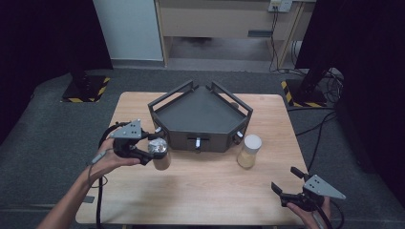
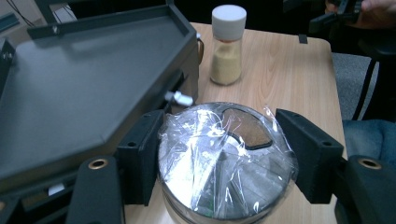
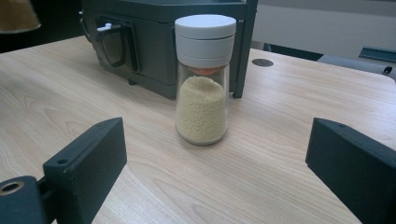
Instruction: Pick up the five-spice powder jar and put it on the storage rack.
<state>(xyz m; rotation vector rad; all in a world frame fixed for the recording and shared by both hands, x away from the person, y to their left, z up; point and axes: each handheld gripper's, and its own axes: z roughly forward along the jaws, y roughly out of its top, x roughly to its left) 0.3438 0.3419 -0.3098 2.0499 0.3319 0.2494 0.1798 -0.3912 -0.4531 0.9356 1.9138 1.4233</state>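
Note:
My left gripper (image 1: 154, 151) is shut on a glass jar (image 1: 160, 153) with a shiny, plastic-wrapped top (image 2: 226, 156), held just left of the dark tray's front. In the left gripper view both jaws press the jar's sides. A second jar (image 1: 250, 151) with a white cap and yellow grains stands upright on the wooden table, right of the tray front; it also shows upright in the right gripper view (image 3: 203, 79). My right gripper (image 1: 286, 182) is open near the table's front right corner, jaws wide apart and pointed at the white-capped jar (image 2: 227, 44), some way short of it.
A dark five-sided tray (image 1: 200, 114) with raised rails sits at the table's (image 1: 200, 191) back middle, with a small white knob (image 2: 180, 98) on its front wall. Cables and black stands crowd the floor beyond the table.

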